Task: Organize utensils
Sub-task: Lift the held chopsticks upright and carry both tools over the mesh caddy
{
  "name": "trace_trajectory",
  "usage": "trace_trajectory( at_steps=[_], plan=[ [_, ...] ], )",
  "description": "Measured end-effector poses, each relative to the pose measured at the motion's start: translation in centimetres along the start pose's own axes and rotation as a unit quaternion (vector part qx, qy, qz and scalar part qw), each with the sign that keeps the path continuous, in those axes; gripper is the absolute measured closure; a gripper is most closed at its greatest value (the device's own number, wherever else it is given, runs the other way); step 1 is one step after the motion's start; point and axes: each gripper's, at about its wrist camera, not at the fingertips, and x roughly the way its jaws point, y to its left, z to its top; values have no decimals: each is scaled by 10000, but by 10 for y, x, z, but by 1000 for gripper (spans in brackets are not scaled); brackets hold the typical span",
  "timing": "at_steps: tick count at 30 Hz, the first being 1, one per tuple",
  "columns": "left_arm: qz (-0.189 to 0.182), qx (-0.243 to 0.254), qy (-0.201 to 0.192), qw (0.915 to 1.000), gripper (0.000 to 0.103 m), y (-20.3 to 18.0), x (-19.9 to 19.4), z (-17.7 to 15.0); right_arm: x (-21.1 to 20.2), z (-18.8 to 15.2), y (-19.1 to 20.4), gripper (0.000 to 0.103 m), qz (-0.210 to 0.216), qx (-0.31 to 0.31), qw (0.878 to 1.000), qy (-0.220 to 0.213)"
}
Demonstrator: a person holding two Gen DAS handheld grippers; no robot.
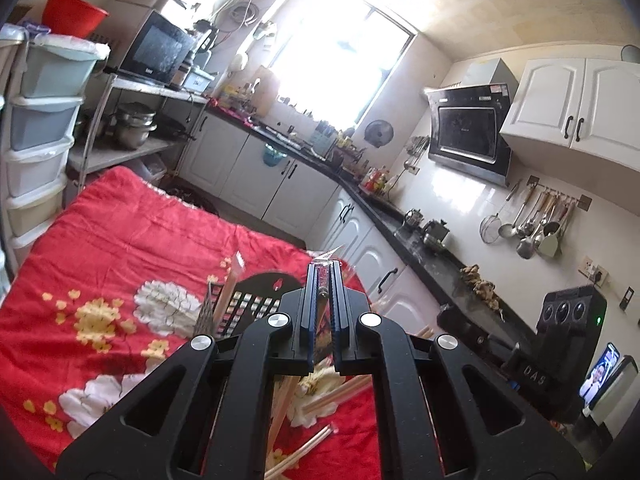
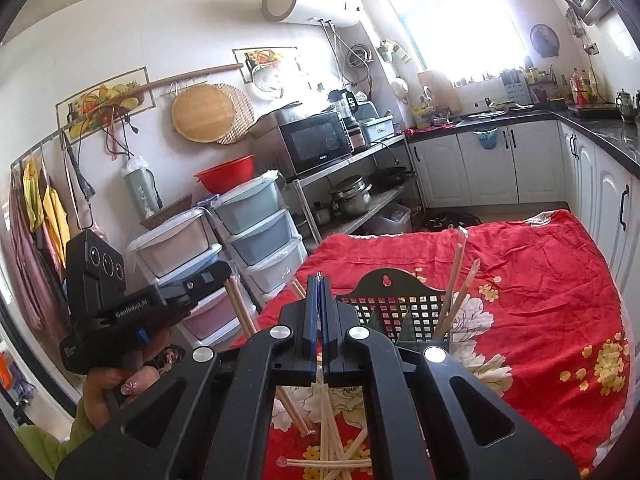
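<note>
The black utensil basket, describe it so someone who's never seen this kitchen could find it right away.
Look at the red floral cloth covering the table in the middle of the kitchen. Near its front end stands the black utensil basket, a plastic holder with a square-grid wall and an arched back with a hanging hole. A few wrapped chopsticks stand in it, while the others lie loose.

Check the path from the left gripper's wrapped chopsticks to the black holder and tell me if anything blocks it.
Nothing visible blocks it. The left gripper is shut on a wrapped pair of chopsticks, and the black holder sits just ahead and below on the red blanket. Chopsticks already standing in the holder take up part of it; the rest looks open.
</note>
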Motion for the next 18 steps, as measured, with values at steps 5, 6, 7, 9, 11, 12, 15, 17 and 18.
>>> trace_trajectory(
  at_steps=[5, 6, 7, 9, 11, 12, 15, 17, 18],
  plan=[
    [-25, 85, -188, 9998, 100, -8, 0, 16, -3, 8, 1, 101, -6, -42, 9999, -112],
    [-63, 67, -235, 9997, 100, -9, -1, 21, -3, 10, 2, 101, -6, -49, 9999, -155],
    [-96, 50, -273, 9996, 100, -10, -2, 24, -4, 12, 1, 101, -11, -43, 9998, -187],
    [-114, 58, -396, 9991, 100, -13, -3, 32, -4, 16, 0, 101, -13, -13, 9997, -254],
    [-94, 93, -502, 9987, 100, -16, -4, 38, -5, 22, -1, 101, -19, 8, 9994, -333],
    [-81, 117, -539, 9984, 100, -17, -4, 40, -5, 24, -2, 101, -18, 5, 9993, -361],
    [3, 217, -738, 9970, 100, -22, -4, 49, -5, 33, -2, 101, -40, -33, 9989, -461],
    [21, 236, -834, 9962, 100, -24, -4, 54, -4, 38, -2, 101, -54, -48, 9986, -517],
    [38, 250, -902, 9956, 100, -26, -4, 57, -4, 40, -2, 101, -59, -50, 9985, -541]
  ],
)
